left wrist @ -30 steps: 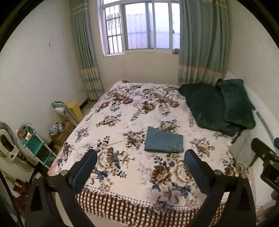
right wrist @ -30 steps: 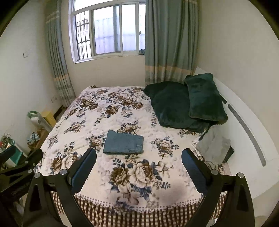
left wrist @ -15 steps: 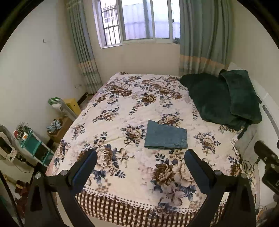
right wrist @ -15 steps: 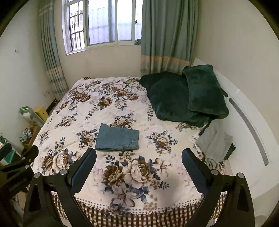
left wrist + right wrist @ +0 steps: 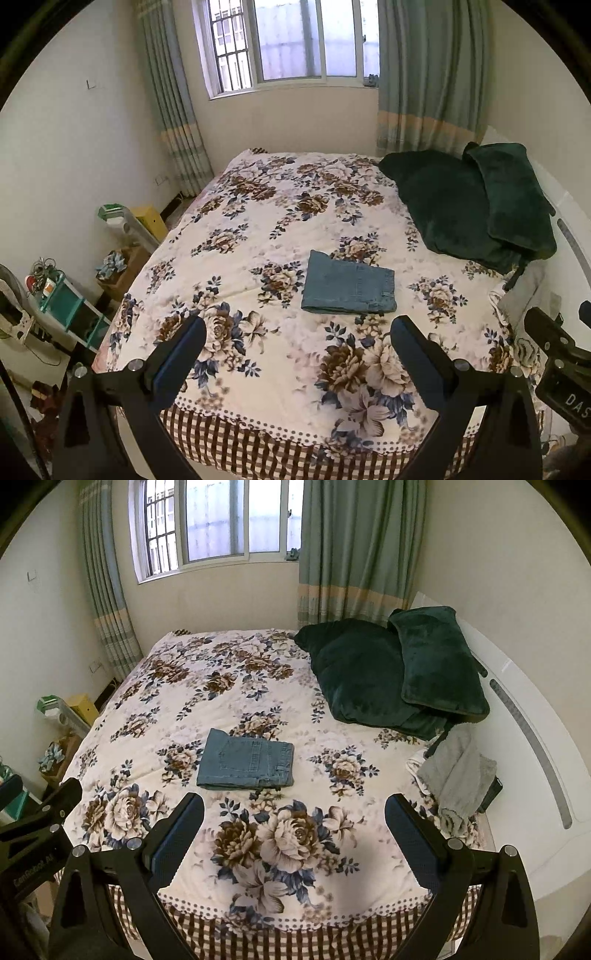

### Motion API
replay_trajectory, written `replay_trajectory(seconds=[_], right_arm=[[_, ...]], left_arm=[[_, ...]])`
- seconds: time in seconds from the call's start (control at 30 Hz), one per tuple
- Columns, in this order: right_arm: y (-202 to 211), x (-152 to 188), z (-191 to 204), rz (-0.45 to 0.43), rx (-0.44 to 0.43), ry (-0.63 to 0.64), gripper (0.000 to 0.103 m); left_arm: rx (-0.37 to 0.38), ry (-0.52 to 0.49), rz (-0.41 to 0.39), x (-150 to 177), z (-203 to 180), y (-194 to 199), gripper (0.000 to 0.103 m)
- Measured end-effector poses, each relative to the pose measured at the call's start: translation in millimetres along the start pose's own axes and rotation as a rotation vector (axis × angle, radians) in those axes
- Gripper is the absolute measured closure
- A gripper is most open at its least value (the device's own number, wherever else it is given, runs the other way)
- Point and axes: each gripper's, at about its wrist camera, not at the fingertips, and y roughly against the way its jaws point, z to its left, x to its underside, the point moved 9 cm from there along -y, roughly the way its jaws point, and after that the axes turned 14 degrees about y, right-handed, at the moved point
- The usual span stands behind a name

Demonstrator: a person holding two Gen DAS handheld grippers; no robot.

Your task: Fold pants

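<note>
Lying folded into a flat rectangle, the blue denim pants point(image 5: 349, 284) rested near the middle of the floral bedspread point(image 5: 258, 236), a back pocket showing on top in the right wrist view point(image 5: 246, 759). Both grippers hung above the near edge of the bed, well apart from the pants. The left gripper point(image 5: 298, 354) stood wide open with nothing between its fingers, and the right gripper point(image 5: 294, 832) was likewise spread wide and empty. Each tool appeared at the edge of the other's view: white letters reading "DAS" showed on the right tool's body at the lower right of the left wrist view, and faint lettering on the left tool's side in the right wrist view was too blurred to read with certainty. Two dark green pillows point(image 5: 399, 672) lay at the far right of the bed, with a grey cloth point(image 5: 456, 771) nearer along the right edge. On the floor to the left, a teal shelf unit point(image 5: 64, 299) held small items on top that could not be made out.
</note>
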Motion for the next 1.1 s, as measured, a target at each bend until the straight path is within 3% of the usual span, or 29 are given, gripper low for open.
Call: replay_trajectory(seconds=[1.1], right_arm=[[11, 2, 6, -0.037, -0.010, -0.017, 0.002]], left_arm=[[0.013, 0.009, -0.030, 4, -5, 11, 0.001]])
